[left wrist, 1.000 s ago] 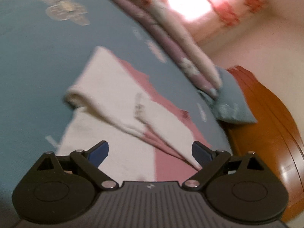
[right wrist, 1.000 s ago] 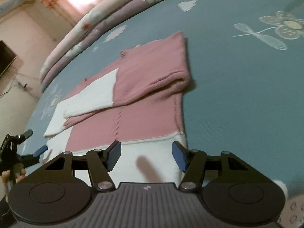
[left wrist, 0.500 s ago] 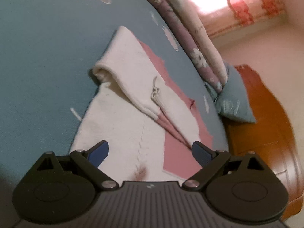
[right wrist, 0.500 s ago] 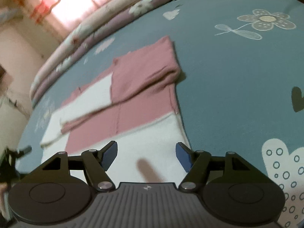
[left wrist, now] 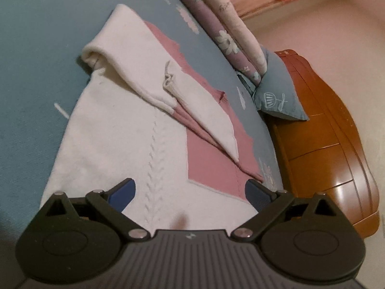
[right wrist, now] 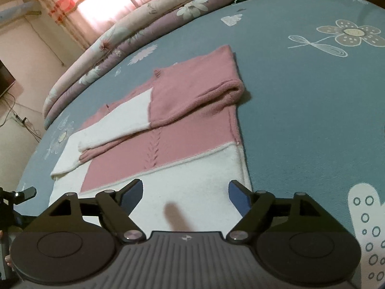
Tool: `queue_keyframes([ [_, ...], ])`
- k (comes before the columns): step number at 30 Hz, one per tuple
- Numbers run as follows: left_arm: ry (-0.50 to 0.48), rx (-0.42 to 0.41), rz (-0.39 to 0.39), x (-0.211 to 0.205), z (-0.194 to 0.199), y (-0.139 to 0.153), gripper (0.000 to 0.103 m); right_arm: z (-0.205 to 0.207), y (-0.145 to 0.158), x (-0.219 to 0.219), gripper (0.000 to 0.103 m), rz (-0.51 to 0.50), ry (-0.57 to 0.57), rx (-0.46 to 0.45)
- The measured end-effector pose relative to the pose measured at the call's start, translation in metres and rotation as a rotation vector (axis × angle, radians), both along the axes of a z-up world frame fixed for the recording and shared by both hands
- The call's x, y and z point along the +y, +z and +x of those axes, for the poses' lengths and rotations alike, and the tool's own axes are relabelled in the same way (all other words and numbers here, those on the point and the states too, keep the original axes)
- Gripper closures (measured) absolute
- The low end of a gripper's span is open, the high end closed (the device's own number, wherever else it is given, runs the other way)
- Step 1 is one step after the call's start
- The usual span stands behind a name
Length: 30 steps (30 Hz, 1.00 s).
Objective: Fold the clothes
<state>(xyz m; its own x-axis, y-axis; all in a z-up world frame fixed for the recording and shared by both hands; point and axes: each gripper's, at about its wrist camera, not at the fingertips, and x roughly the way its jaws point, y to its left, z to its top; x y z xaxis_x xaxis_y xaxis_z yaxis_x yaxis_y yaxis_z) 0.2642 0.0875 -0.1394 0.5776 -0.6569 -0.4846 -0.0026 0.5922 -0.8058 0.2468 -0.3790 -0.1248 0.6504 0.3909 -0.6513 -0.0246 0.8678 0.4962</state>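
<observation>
Both pairs of fingers stand wide with nothing clamped: my left fingers (left wrist: 190, 193) are spread over the white hem band, and my right fingers (right wrist: 185, 196) have just been opening, with only that same white band lying flat below the gap between them, not pinched.

What I hover over is the pink and white knitted sweater (right wrist: 168, 139), spread flat on the blue-grey bedsheet with white flower prints (right wrist: 312, 96), its hem near the edge of the bed closest to me. Its two sleeves are folded in across the body. Seen from my left side, the white sleeve (left wrist: 134, 55) crosses the chest with its cuff lying on the other sleeve. From my right side, the pink sleeve with a white lower half (right wrist: 192, 96) lies slantwise over the pink panel.

Along the far edge of the bed runs a rolled lilac and cream floral quilt (right wrist: 134, 38). A small blue-grey pillow (left wrist: 276, 94) rests against the orange wooden headboard (left wrist: 332, 149).
</observation>
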Motion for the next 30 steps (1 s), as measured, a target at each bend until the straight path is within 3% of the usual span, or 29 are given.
queue_keyframes([
  [4, 0.041, 0.036, -0.052, 0.013, -0.005, -0.001, 0.005, 0.001, -0.001, 0.004, 0.015, -0.019, 0.010, -0.001],
  [8, 0.143, 0.051, 0.050, 0.022, -0.024, 0.003, 0.006, -0.001, 0.001, 0.006, 0.010, -0.009, 0.008, 0.003],
  [11, 0.221, 0.048, 0.004, 0.036, -0.036, -0.001, 0.006, -0.003, 0.001, 0.010, 0.008, -0.019, 0.012, -0.003],
  [14, 0.221, -0.001, -0.012, 0.037, -0.041, 0.002, 0.006, -0.003, -0.001, 0.015, 0.000, -0.036, 0.037, -0.020],
  [17, 0.182, -0.090, -0.039, 0.036, -0.041, 0.009, 0.006, -0.003, -0.001, 0.026, 0.000, -0.099, 0.067, -0.033],
  [20, 0.195, -0.110, -0.063, 0.045, -0.039, 0.015, 0.006, -0.007, 0.009, 0.038, 0.000, -0.147, 0.035, -0.011],
  [23, 0.207, -0.058, -0.017, 0.059, -0.036, 0.019, 0.005, -0.023, 0.030, 0.061, 0.000, -0.111, 0.040, -0.089],
  [25, 0.210, -0.022, 0.039, 0.066, -0.034, 0.020, 0.005, -0.030, 0.047, 0.100, 0.000, -0.200, 0.099, -0.165],
  [27, 0.227, 0.017, 0.089, 0.073, -0.034, 0.020, 0.005, -0.028, 0.058, 0.148, 0.000, -0.362, 0.197, -0.237],
  [30, 0.237, 0.046, 0.103, 0.084, -0.035, 0.022, 0.005, -0.025, 0.061, 0.228, 0.000, -0.642, 0.340, -0.403],
])
